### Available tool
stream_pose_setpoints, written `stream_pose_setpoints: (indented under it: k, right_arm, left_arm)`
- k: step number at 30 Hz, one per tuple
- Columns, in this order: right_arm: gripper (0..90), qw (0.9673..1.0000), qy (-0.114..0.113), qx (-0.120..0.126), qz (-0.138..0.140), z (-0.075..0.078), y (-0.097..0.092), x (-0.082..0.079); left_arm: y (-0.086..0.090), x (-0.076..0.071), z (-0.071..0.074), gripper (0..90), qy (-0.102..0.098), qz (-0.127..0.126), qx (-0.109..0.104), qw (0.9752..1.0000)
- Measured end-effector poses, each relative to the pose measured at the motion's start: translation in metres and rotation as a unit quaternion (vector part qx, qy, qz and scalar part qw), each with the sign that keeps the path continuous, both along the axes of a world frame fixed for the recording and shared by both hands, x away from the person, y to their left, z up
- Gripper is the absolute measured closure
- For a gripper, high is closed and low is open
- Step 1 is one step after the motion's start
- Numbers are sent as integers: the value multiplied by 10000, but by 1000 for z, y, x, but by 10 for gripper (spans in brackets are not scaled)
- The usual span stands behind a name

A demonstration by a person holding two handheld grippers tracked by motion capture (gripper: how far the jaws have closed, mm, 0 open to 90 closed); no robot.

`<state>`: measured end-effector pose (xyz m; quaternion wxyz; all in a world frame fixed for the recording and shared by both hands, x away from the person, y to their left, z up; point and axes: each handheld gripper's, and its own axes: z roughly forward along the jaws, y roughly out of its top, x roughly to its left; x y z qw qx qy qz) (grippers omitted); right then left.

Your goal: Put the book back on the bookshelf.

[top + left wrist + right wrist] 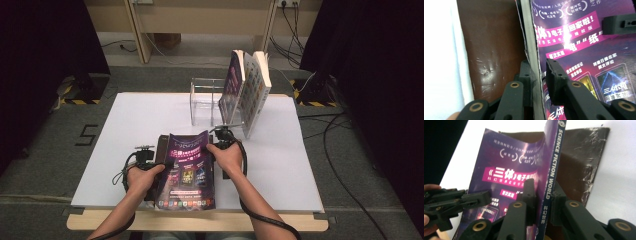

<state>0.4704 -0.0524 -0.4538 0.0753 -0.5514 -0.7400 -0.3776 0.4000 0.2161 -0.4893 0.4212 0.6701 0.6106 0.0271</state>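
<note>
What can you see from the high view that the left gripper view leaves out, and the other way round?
The high view takes in the white table, a clear stand with two upright books, and both forearms. The left gripper view gives the magazine's page edge between the left tool, with a brown mat behind. Both show the purple magazine and the right tool.

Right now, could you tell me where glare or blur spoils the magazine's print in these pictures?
Left gripper view: a white glare spot washes out the pink banner on the magazine, and the near jaws look soft. Right gripper view: spine lettering readable, cover slightly soft. High view: evenly lit, print too small to read.
</note>
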Motion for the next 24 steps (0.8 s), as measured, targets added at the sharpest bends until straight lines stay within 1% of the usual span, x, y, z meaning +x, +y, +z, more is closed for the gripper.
stream_pose_setpoints:
  k: [2,3,4,5,6,7,8,9,10,11,12,14,15,16,17,20,21,22,24]
  right_arm:
    - [818,10000,17,30,-7,1,0,0]
    - [828,9999,-2,137,-37,4,0,-2]
    - [828,9999,-2,137,-37,4,0,-2]
    - [835,9999,-38,143,-54,5,0,-4]
    - [840,9997,-42,225,-102,8,-2,-6]
    - [844,9994,-145,311,-106,11,-5,-7]
    - [845,9990,-240,370,-103,15,-8,-8]
    - [846,9986,-318,410,-129,21,-11,-10]
    - [846,9980,-461,399,-166,28,-14,-12]
    - [846,9971,-633,375,-200,39,-19,-15]
    - [846,9971,-633,375,-200,39,-19,-15]
    - [846,9948,-937,231,-320,50,-27,-18]
    - [846,9921,-1139,274,-453,61,-36,-20]
    - [846,9921,-1139,274,-453,61,-36,-20]
    - [847,9905,-1247,282,-500,67,-41,-21]
    - [846,9854,-1541,203,-691,81,-51,-23]
    - [846,9821,-1700,195,-790,87,-57,-23]
    - [846,9821,-1700,195,-790,87,-57,-23]
    - [846,9793,-1798,230,-904,93,-63,-22]
  left_arm:
    - [0,0,1,743,-21,-11,36,10000]
    - [1,0,1,720,-61,-32,45,10000]
    - [1,-1,1,720,-99,-54,27,9999]
    - [2,-2,1,696,-140,-53,22,9999]
    - [3,-3,2,654,-233,-49,43,9997]
    - [3,-4,4,596,-335,-50,53,9994]
    - [4,-7,5,580,-473,-14,64,9989]
    - [7,-10,7,568,-668,23,267,9974]
    - [8,-12,8,541,-767,50,334,9965]
    - [11,-15,9,516,-884,76,321,9955]
    - [13,-18,10,516,-945,100,259,9951]
    - [17,-24,9,506,-1037,159,227,9942]
    - [19,-28,8,503,-1075,170,253,9937]
    - [20,-31,7,503,-1110,178,277,9933]
    - [21,-34,6,502,-1141,184,294,9929]
    - [24,-39,1,502,-1178,181,359,9922]
    - [25,-39,0,502,-1200,184,400,9918]
    - [25,-39,-1,502,-1211,176,427,9916]
    - [25,-40,-2,502,-1178,179,383,9921]
